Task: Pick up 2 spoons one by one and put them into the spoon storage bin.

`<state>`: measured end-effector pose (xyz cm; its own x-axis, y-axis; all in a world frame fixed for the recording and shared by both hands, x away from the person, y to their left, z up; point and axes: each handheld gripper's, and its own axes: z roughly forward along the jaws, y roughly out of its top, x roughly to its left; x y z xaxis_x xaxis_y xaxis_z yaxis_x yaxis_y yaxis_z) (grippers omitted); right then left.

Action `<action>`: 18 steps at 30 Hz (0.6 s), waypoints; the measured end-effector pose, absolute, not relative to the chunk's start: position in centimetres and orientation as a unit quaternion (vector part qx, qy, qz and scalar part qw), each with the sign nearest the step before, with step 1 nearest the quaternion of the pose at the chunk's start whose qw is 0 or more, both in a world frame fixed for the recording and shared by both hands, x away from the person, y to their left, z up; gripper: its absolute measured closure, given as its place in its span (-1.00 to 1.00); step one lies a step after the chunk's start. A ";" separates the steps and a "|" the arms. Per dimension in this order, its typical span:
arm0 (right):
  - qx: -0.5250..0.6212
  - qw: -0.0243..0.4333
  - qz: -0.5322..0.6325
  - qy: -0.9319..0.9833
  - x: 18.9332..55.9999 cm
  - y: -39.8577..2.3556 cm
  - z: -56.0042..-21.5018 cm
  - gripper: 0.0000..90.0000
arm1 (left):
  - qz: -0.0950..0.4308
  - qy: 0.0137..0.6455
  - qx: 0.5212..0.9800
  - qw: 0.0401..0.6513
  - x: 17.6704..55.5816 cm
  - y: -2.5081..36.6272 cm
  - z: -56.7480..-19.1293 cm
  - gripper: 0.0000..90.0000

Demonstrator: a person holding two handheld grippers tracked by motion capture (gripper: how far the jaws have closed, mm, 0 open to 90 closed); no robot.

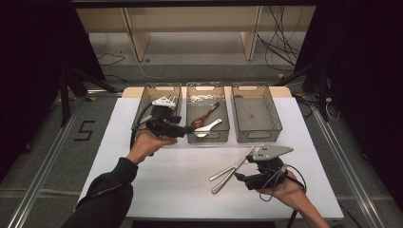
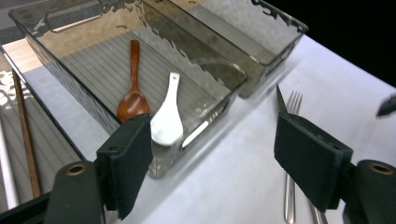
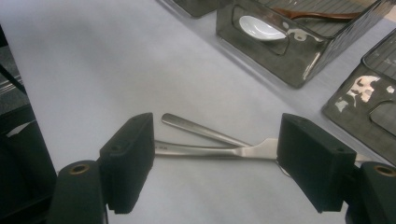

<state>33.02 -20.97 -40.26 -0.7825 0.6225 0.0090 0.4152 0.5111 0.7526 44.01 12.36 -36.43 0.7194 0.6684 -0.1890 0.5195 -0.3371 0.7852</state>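
A steel fork [image 1: 223, 172] and knife [image 1: 232, 172] lie crossed on the white table [image 1: 166, 180], right of centre. My right gripper [image 1: 239, 178] is open and points left at them; in the right gripper view both handles [image 3: 205, 150] lie on the table just beyond its spread pads, untouched. My left gripper [image 1: 184, 132] hovers by the near left corner of the middle bin [image 1: 207, 137], open with nothing between its pads [image 2: 128, 158]. That bin holds a wooden spoon [image 2: 133, 98] and a white ceramic spoon [image 2: 167, 119].
Three clear grey bins stand side by side at the back. The left bin [image 1: 142, 107] holds chopsticks [image 2: 25, 135], and the right bin [image 1: 255, 114] has nothing in it. Open table stretches in front of the bins. Dark floor surrounds the table.
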 end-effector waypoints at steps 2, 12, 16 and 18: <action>0.304 0.134 0.393 0.857 33.1 -21.0 -40.2 -0.36 | 0.080 0.362 0.815 0.444 43.2 12.6 -36.7 -0.42; 0.311 0.132 0.376 0.863 34.5 -21.0 -40.7 -0.37 | 0.085 0.356 0.808 0.461 40.0 14.0 -38.0 -0.45; 0.320 0.127 0.359 0.867 35.1 -20.6 -41.1 -0.37 | 0.086 0.355 0.809 0.460 38.9 14.3 -38.3 -0.47; 0.320 0.126 0.356 0.869 35.3 -20.3 -41.2 -0.36 | 0.091 0.353 0.811 0.457 38.5 14.4 -38.4 -0.47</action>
<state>35.33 -20.31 -41.20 -0.7634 0.6459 0.0084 0.4658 0.5414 0.6999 38.53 14.37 -38.39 0.7343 0.6560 -0.1744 0.4893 -0.3335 0.8059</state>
